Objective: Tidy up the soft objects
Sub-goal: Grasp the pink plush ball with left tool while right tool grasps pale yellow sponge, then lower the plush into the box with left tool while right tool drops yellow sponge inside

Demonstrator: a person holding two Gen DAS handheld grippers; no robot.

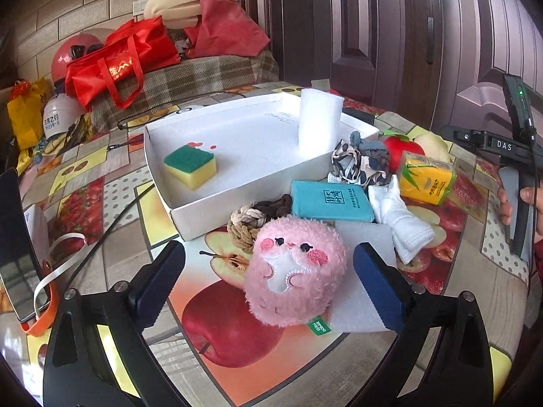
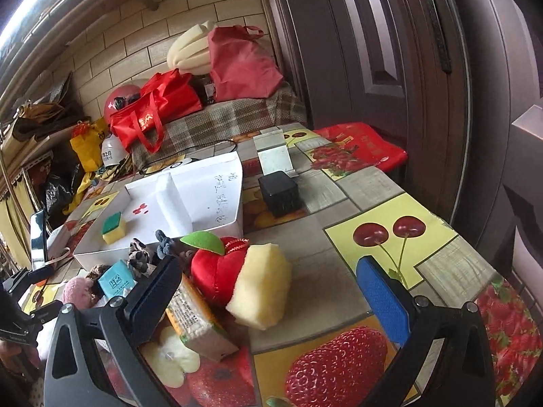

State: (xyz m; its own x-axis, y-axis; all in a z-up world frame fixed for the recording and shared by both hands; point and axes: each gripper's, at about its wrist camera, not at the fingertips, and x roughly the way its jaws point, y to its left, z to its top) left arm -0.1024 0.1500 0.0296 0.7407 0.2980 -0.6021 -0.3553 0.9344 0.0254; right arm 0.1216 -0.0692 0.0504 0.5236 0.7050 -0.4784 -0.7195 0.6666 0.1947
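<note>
A pink plush toy [image 1: 295, 271] lies on the table between the fingers of my left gripper [image 1: 268, 248], which is open; a gap shows on the toy's left side. Behind it stands a white box [image 1: 190, 217] holding a green-and-yellow sponge [image 1: 190, 166] and a white foam roll [image 1: 319, 120]. My right gripper [image 2: 268, 261] is open around a pale yellow sponge chunk [image 2: 261, 288] that leans on a red apple plush [image 2: 217, 271]. Its left finger [image 2: 159, 291] is beside a yellow tissue pack [image 2: 197, 322]. There is wide space on the chunk's right.
A rope knot [image 1: 242, 229], teal packet [image 1: 331, 200], leopard scrunchie [image 1: 353, 164] and white cloth [image 1: 404, 224] crowd the box's near side. A black cube [image 2: 280, 191] and metal stand [image 2: 275, 156] sit beyond the box [image 2: 234, 196]. A phone [image 1: 17, 254] lies at the left edge.
</note>
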